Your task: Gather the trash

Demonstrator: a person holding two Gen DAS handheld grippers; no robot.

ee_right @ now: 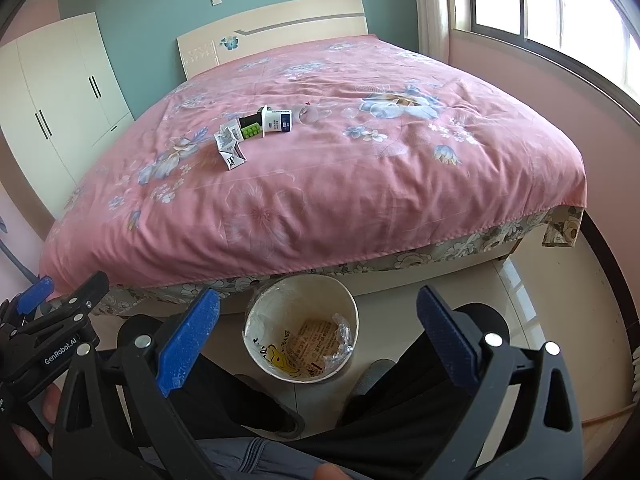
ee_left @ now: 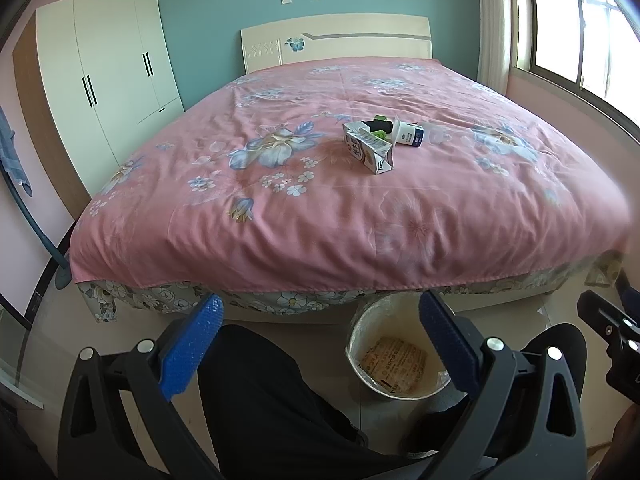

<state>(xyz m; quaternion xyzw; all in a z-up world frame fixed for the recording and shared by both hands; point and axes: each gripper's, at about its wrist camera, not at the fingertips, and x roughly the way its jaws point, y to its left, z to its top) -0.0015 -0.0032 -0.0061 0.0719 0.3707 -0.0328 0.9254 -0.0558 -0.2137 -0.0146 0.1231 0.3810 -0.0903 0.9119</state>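
Waiting at the foot of the bed (ee_left: pixel 280 216), both grippers empty, trash uncollected.

The left gripper (ee_left: pixel 320 344) and right gripper (ee_right: pixel 318 336) hang low with fingers spread wide, grasping nothing, probably poised for a reach. The trash lies clustered mid-bed, far from both: a crumpled carton (ee_left: pixel 370 150), a white bottle (ee_left: pixel 408 134), a green-and-black box (ee_right: pixel 250 128) and a clear cup (ee_right: pixel 306 114). The lined bin (ee_right: pixel 352 308) stands on the floor at the near edge, handy for drops.

One crushed carton (ee_left: pixel 370 150), one yogurt cup (ee_left: pixel 408 133), one clear plastic cup (ee_right: pixel 306 114), one bin (ee_right: pixel 301 328).
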